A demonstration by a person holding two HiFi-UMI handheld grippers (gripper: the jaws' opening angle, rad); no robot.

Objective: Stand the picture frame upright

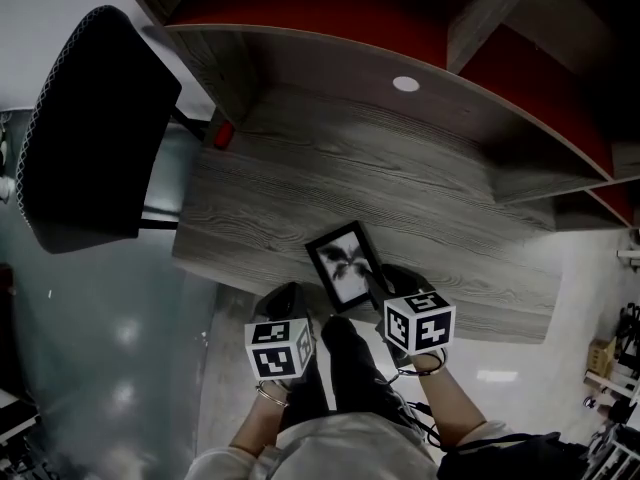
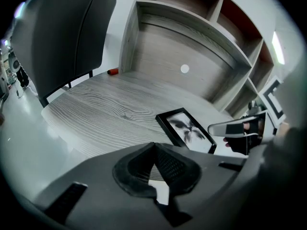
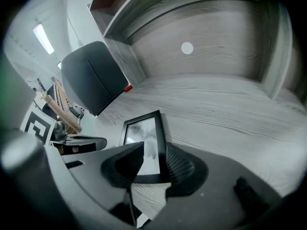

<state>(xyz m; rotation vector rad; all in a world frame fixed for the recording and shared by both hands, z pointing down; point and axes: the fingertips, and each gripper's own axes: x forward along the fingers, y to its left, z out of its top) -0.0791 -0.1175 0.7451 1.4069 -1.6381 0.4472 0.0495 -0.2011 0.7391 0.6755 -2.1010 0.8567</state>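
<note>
the picture frame (image 1: 345,265) seemingly lay flat on the tabletop (image 1: 300,178), not yet raised; the right gripper (image 3: 153,169) jaws stood open astride its edge, the left gripper (image 2: 154,150) jaws closed, empty.

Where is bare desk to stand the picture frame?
Bare desktop runs from the picture frame back to the shelf unit and left to the red object. Crowded at the front edge: left gripper beside the frame, right gripper straddling it.

Dim exposure is noted. A ceiling light strip (image 3: 42,38) is seen glaring; reflections are recorded on the floor (image 1: 120,333). Fisheye bending and dark corners are observed at edges.
</note>
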